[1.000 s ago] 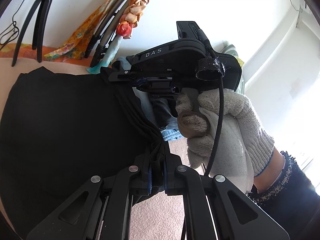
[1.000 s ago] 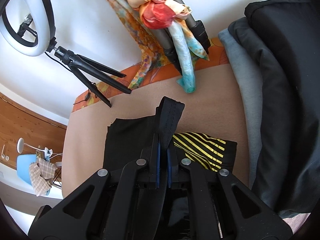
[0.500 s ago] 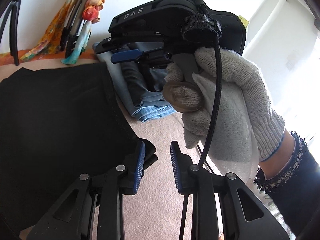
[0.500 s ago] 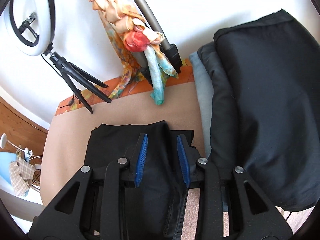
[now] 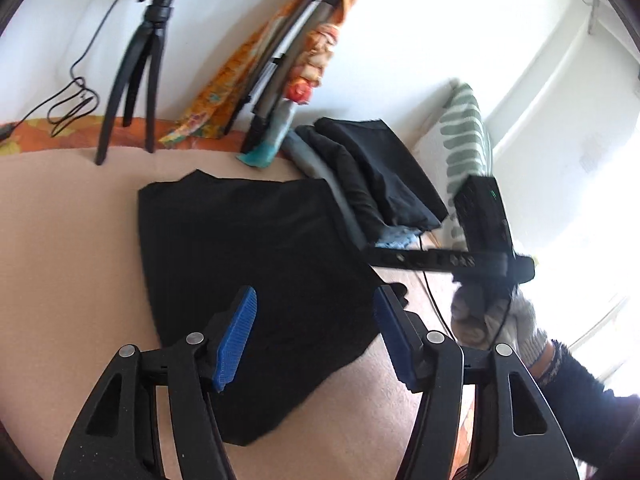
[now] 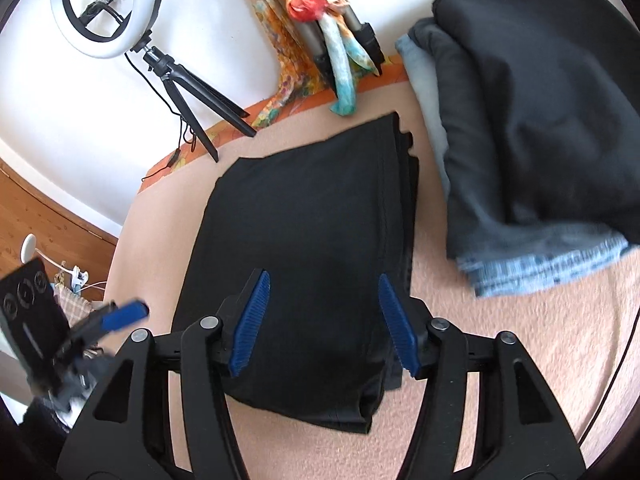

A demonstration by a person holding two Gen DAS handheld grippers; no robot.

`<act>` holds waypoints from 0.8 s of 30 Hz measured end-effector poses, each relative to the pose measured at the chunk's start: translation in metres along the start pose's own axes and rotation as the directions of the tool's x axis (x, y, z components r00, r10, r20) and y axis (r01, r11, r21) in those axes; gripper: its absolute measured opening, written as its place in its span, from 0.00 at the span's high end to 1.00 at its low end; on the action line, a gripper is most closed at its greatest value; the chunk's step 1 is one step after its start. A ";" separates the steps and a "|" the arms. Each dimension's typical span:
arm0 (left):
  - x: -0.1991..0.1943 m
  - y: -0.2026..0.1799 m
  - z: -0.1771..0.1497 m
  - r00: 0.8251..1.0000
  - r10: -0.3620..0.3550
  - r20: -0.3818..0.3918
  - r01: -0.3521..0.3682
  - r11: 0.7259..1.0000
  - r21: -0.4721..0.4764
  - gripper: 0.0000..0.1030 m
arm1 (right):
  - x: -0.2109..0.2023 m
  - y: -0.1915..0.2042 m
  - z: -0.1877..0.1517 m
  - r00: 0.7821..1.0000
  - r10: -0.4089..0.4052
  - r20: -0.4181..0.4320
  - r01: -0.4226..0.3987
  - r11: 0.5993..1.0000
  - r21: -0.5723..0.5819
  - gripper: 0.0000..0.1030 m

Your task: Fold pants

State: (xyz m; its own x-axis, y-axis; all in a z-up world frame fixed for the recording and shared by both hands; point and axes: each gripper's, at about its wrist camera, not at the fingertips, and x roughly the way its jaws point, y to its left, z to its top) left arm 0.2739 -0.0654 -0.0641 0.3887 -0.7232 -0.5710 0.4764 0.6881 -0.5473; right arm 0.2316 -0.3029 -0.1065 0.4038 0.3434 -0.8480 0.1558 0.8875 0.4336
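Observation:
The black pants (image 5: 256,264) lie folded flat in a rough rectangle on the beige blanket (image 5: 68,248); they also show in the right wrist view (image 6: 304,240). My left gripper (image 5: 316,340) is open and empty, raised above the pants' near edge. My right gripper (image 6: 324,320) is open and empty, raised above the pants' near part. The right gripper's body (image 5: 480,248), in a white-gloved hand, shows at the right of the left wrist view. The left gripper's body (image 6: 48,320) shows at the lower left of the right wrist view.
A stack of folded dark and denim garments (image 6: 528,120) lies right of the pants, also in the left wrist view (image 5: 372,184). A ring light on a black tripod (image 6: 176,76) and a scarf-wrapped stand (image 6: 320,20) stand at the back wall. A striped cushion (image 5: 464,136) is far right.
Both grippers were shut on the pants' fabric a second ago. They opened, let the fabric drop flat onto the folded pants, and have pulled back and up, now open wider.

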 end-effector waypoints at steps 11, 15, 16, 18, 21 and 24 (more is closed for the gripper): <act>0.047 0.112 0.029 0.997 -0.033 -0.074 0.002 0.925 -0.379 0.37 | 0.005 -0.045 -0.029 0.989 0.144 -0.019 -0.138 0.973 0.186 0.32; 0.058 0.117 0.036 0.997 -0.052 -0.064 0.025 0.928 -0.372 0.37 | 0.016 -0.046 -0.031 0.978 0.204 -0.034 -0.193 0.959 0.209 0.32; 0.059 0.118 0.038 0.996 -0.059 -0.067 0.030 0.928 -0.372 0.37 | 0.018 -0.045 -0.033 0.976 0.215 -0.041 -0.202 0.956 0.210 0.32; 0.063 0.120 0.043 0.995 -0.075 -0.071 0.043 0.927 -0.374 0.37 | 0.019 -0.042 -0.037 0.975 0.218 -0.035 -0.207 0.959 0.194 0.32; 0.067 0.120 0.050 0.994 -0.077 -0.071 0.046 0.930 -0.364 0.37 | 0.019 -0.046 -0.040 0.966 0.259 -0.014 -0.251 0.946 0.205 0.30; 0.074 0.119 0.055 0.995 -0.079 -0.061 0.051 0.928 -0.368 0.37 | 0.026 -0.051 -0.039 0.943 0.334 0.012 -0.325 0.910 0.256 0.30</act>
State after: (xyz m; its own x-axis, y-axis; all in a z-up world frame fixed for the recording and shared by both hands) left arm 0.4025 -0.0408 -0.1380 0.3005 -0.7705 -0.5621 0.1717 0.6234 -0.7628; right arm 0.1996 -0.3270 -0.1626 0.4433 0.6161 -0.6511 0.2408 0.6178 0.7486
